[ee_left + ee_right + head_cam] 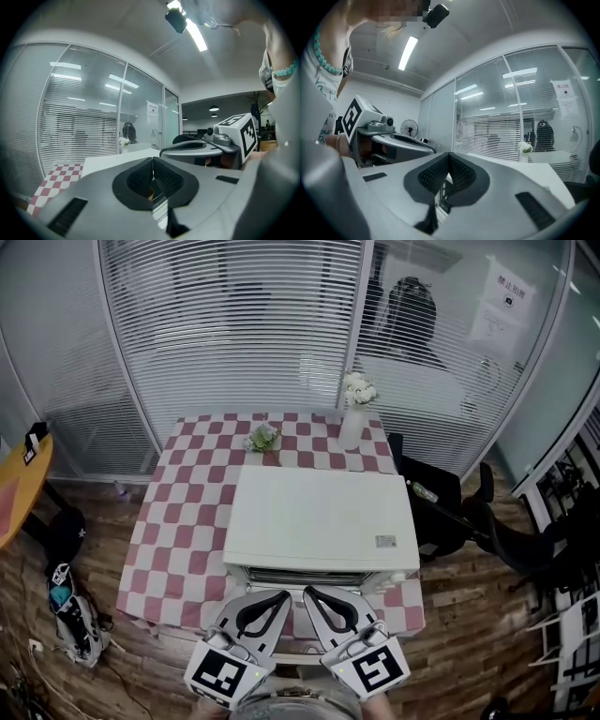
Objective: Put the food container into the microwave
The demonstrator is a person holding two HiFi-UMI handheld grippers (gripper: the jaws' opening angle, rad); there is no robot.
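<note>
A white microwave (319, 517) stands on a table with a red-and-white checked cloth (178, 521); I look down on its top, and its front faces me, mostly hidden below its edge. No food container shows in any view. My left gripper (278, 598) and right gripper (312, 596) are held side by side just before the microwave's front, both shut with nothing between the pads. In the left gripper view the jaws (153, 161) meet over the microwave's white top (108, 161). The right gripper view shows its jaws (448, 157) pressed together too.
A white vase of flowers (354, 418) and a small plant (263, 437) stand at the table's far edge, before a glass wall with blinds. A black chair (441, 512) is to the right, a yellow table (19, 484) and a bag (75, 615) to the left.
</note>
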